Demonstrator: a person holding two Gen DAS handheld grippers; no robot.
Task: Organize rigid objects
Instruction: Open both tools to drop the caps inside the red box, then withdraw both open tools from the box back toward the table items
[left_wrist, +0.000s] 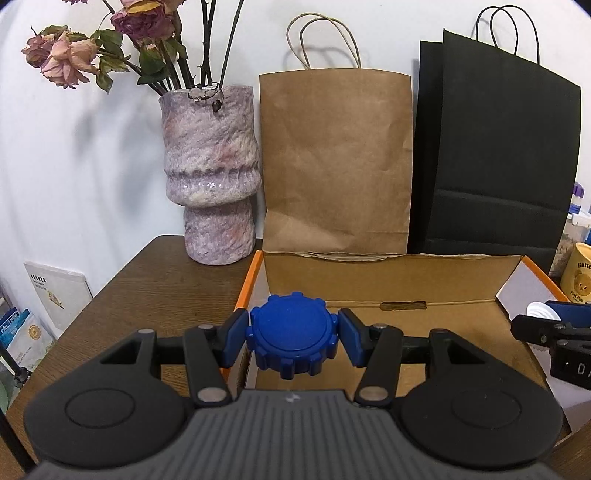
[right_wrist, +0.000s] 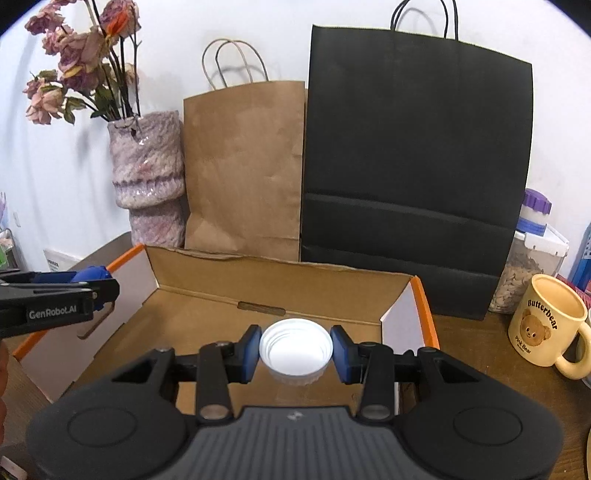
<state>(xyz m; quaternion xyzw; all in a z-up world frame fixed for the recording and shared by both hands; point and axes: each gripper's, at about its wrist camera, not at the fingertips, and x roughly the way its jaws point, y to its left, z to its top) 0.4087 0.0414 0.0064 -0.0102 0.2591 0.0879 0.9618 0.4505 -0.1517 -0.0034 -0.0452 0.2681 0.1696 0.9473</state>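
Both grippers are clamped on lids over the open cardboard box (left_wrist: 443, 325): the left gripper (left_wrist: 291, 338) pinches a blue lid (left_wrist: 291, 336) above the box's left orange edge, the right gripper (right_wrist: 295, 350) a white lid (right_wrist: 295, 347) nearer its right wall. Only the right wrist view shows the Butterbear mug (right_wrist: 546, 325) whole and the jar (right_wrist: 528, 258) past the black bag (right_wrist: 417, 166); the left view shows bare table (left_wrist: 147, 295) beside the vase (left_wrist: 214, 177).

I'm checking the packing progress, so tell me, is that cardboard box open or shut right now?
Open. The cardboard box has its flaps up, its brown floor shows, and both grippers hold lids above it.
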